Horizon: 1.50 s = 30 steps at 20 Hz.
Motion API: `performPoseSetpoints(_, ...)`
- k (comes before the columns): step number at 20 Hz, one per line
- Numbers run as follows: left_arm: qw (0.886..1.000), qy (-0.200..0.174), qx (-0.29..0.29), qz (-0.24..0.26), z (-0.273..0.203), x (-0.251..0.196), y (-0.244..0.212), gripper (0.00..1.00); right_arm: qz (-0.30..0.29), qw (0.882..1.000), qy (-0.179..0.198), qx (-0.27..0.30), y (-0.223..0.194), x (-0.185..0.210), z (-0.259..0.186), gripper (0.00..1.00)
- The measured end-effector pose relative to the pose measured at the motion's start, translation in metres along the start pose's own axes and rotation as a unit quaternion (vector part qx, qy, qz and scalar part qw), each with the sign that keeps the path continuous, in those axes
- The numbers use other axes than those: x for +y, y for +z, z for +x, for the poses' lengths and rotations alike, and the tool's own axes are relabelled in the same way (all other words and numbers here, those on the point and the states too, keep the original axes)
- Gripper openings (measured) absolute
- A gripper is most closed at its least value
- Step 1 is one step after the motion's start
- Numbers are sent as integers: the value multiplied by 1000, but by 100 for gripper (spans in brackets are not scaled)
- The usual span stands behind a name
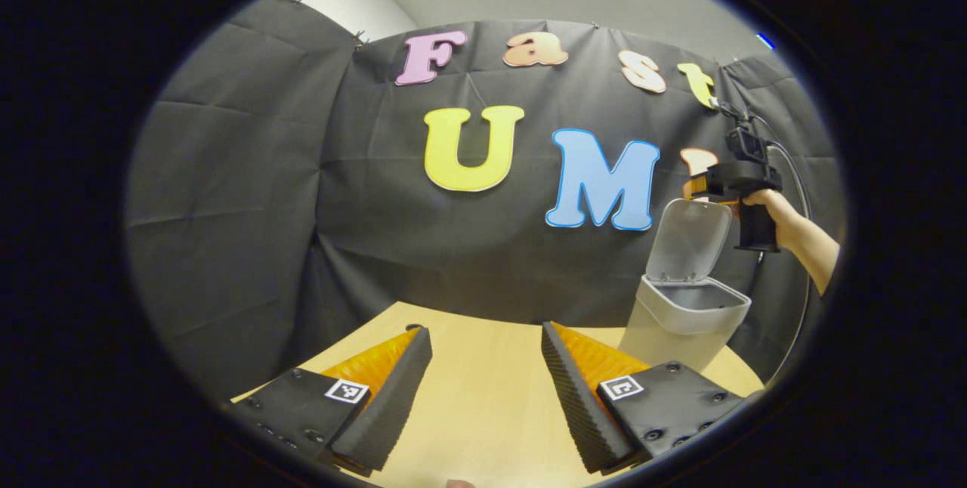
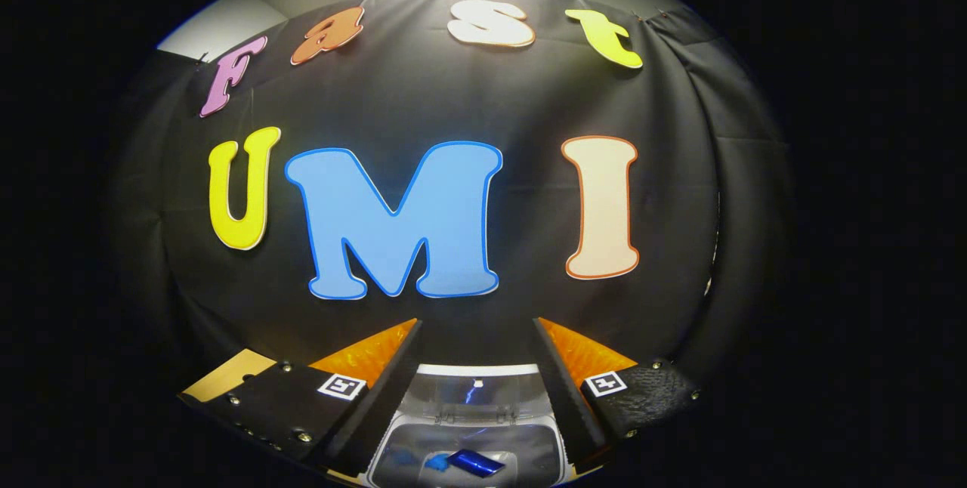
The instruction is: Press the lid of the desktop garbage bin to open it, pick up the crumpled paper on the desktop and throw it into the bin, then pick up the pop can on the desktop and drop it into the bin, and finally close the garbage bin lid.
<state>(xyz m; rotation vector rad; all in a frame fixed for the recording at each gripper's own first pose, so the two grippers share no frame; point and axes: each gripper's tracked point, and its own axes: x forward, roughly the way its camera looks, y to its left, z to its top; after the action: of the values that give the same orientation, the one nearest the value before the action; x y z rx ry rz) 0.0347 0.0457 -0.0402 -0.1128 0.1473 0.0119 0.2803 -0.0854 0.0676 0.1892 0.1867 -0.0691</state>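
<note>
The white desktop bin stands at the table's right side with its lid tipped up and open. Above and behind that lid a hand holds my right gripper. From the right gripper view I look straight down into the bin, where a blue pop can lies at the bottom. My right gripper is open above the bin's mouth, holding nothing. My left gripper hovers open over the bare wooden table, well left of the bin.
The black cloth wall runs close behind the table and the bin. The table's far edge curves just ahead of my left fingers. A corner of the table shows at the lower left of the right gripper view.
</note>
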Motion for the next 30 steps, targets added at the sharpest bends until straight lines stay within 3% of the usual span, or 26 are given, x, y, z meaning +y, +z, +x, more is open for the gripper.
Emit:
performPoseSetpoints(6,1000,-19,-2,10,4,-13,-2,96,4,999,7,35,-25,1,-35,90)
performPoseSetpoints(15,998,-54,2,19,9,-36,-10,96,4,994,1,107,-114,-1,-71,90)
performPoseSetpoints(23,997,-73,10,23,17,-57,-14,96,-2,994,-20,106,-151,-5,-81,91)
performPoseSetpoints(25,997,-79,12,20,18,-62,-15,95,6,993,-21,113,-159,-4,-84,99)
performPoseSetpoints(30,995,-96,17,21,23,-70,-20,96,6,991,-19,133,-179,0,-93,99)
